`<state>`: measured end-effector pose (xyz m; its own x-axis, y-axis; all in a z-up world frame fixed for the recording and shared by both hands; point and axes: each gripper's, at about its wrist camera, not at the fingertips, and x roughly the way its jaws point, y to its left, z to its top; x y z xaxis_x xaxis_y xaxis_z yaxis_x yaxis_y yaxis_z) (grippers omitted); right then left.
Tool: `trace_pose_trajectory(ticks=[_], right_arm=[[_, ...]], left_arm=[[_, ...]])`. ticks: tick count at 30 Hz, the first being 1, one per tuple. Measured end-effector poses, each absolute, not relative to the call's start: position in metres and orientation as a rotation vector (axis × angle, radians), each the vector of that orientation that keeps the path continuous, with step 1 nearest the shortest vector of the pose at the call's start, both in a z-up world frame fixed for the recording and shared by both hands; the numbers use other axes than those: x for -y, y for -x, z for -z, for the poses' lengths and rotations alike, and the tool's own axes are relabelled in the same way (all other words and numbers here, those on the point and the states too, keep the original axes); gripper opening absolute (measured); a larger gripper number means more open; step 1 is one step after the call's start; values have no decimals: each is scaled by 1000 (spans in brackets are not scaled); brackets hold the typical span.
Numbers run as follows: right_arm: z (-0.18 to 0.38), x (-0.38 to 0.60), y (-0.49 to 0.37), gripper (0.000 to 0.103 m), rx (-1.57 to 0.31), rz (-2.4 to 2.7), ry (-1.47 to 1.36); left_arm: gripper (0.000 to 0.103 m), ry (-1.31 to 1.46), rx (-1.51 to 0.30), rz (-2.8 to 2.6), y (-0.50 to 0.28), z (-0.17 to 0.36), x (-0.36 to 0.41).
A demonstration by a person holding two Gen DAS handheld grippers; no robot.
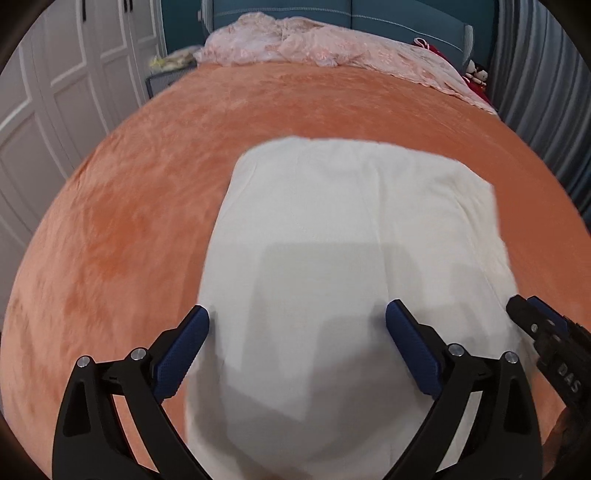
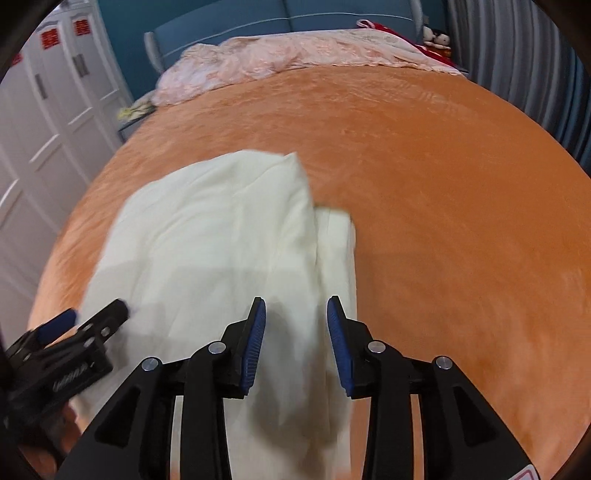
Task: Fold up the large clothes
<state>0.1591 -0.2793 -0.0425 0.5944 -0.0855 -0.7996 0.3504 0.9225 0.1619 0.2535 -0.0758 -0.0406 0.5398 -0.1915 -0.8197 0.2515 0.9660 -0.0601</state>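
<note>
A cream-white garment lies partly folded on the orange bed cover. My left gripper is open wide, its blue pads above the garment's near left part, holding nothing. In the right wrist view the garment shows a folded layer with a narrower strip along its right edge. My right gripper is open over that right edge, empty. Each gripper shows in the other's view: the right one at the right edge, the left one at the lower left.
A crumpled pink floral quilt lies across the head of the bed by a teal headboard. White wardrobe doors stand to the left, a grey curtain to the right. Soft toys sit at the far right corner.
</note>
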Motion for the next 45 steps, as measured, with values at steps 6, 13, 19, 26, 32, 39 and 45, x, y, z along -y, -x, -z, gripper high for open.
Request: trace_pose_trajectory(ticks=[6,13,19,26,32,39,45], right_arm=[[70,258,-119,32,-1016,217,-242],[36,242,-77,37,-983,279,-217],[24,229,-37,67,-928,302,-176],[27,226,2,74,-910,321,-163],[27,221,22,75,-886,325,-169],[25,207,33,76,-870,319,-141],[23,200,40,76,-860,312,-143]], left_arm=[[95,-112,-1037,243,-209,52,64],[94,-175,-1029,199,-173,41,60],[94,-170,-1022,197,-128,39,57],[94,-165,-995,190,-94,35,55],[94,-161,-972,185,-72,32,55],[94,-191,-932,188,-52,29,55],[94,-173,-917,177,-42,26,46]])
